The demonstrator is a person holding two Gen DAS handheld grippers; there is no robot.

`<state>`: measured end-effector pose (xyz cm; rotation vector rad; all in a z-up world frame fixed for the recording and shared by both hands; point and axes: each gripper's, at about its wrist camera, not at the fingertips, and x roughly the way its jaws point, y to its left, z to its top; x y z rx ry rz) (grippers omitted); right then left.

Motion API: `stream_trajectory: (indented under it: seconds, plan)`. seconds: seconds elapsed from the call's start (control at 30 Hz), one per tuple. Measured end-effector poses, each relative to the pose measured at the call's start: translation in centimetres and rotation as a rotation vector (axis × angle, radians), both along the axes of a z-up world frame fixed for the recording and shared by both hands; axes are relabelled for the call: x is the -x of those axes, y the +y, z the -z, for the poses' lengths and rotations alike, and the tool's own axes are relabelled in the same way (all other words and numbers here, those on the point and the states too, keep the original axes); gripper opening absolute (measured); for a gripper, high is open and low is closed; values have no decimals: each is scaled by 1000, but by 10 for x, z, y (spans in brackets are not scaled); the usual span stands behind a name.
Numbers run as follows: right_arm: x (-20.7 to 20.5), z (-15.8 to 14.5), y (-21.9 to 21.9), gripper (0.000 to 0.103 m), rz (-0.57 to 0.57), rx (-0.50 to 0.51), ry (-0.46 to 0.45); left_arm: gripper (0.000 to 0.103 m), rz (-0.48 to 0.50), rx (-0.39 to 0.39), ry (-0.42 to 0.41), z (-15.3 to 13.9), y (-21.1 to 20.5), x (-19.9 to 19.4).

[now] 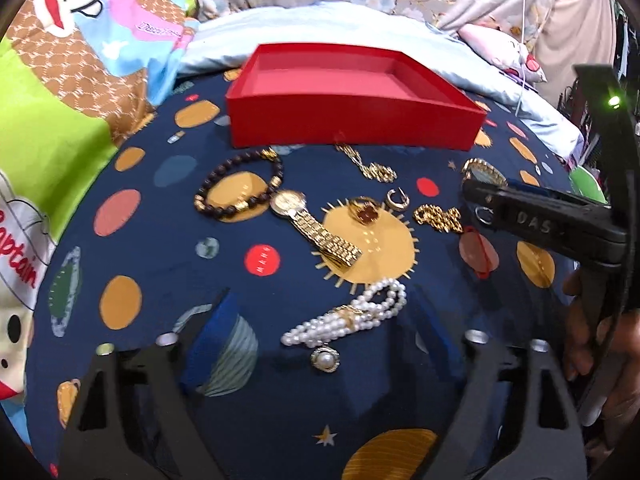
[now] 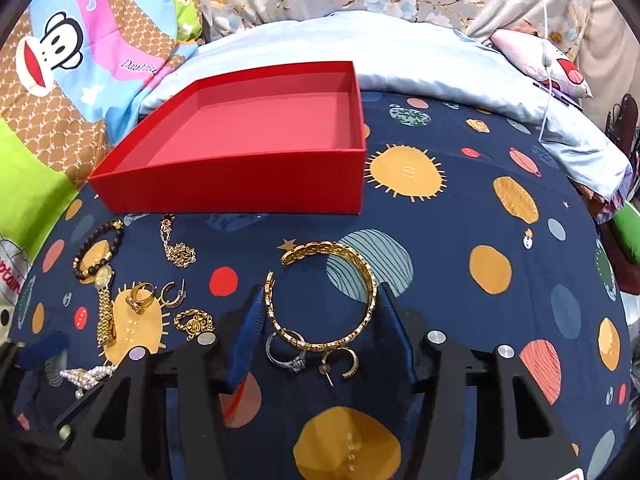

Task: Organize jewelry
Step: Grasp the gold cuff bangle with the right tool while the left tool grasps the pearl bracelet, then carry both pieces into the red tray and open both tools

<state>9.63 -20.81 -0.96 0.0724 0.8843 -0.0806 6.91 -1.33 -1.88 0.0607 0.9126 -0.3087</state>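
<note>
Bedding setting: navy planet-print sheet (image 2: 460, 240) as work surface, cartoon quilt at upper left, floral fabric along the top of both views.

Item 1. Red box (image 2: 240, 184), open and holding nothing, upper middle of both frames; the likely destination, judging by the task.

Item 2. Gold cuff bangle (image 2: 332, 300), right wrist view, centre. It lies between the blue pads of the right gripper (image 2: 320, 320), jaws part-closed around it; whether the pads already press its sides cannot be told. A silver ring (image 2: 286, 354) and a gold hoop earring (image 2: 340, 360) lie just beside the bangle's near edge, also inside the jaws.

Item 3. Pearl bracelet (image 1: 352, 316) and pearl stud (image 1: 326, 358), left wrist view, lower centre, between the fingers of the left gripper (image 1: 320, 328), jaws wide, touching nothing.

Item 4. Loose pieces beyond: bead bracelet (image 1: 240, 184), gold watch (image 1: 316, 228), red-stone ring (image 1: 362, 210), gold chain (image 1: 372, 168), all on the sheet near the box's front wall.

Risks, as judged:
- The bangle is open-ended and springy; a squeeze across its gap may flex it or make it pop out sideways.
- Closing jaws may drag the ring and hoop along or flick them into the folds.
- The soft sheet may bunch between the pads.
- The pearl strand may slip from a partial pinch and trail.
</note>
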Motion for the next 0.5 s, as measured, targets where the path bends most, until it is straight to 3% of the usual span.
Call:
stream_trajectory:
  seconds: [0.13,0.2,0.23,0.3,0.37,0.5]
  plan:
    - [7,-4,-5,55,8,-12,-4,64,24,3,-12,-1,-5,5]
    - [9,-5,-7,55,10,-17,-4,51,36,6,-16,-2,-7,7]
    - [11,-5,-8,55,14,-20,-5,49,40,15,-13,-2,-7,8]
    - [14,-7,-10,55,20,-27,-5,26,59,44,-4,-3,-7,10]
    - [17,-8,-12,55,24,-31,-6,16,68,65,9,-3,-8,11]
    - [24,-12,-14,55,28,-39,-12,13,73,87,16,-7,-8,18]
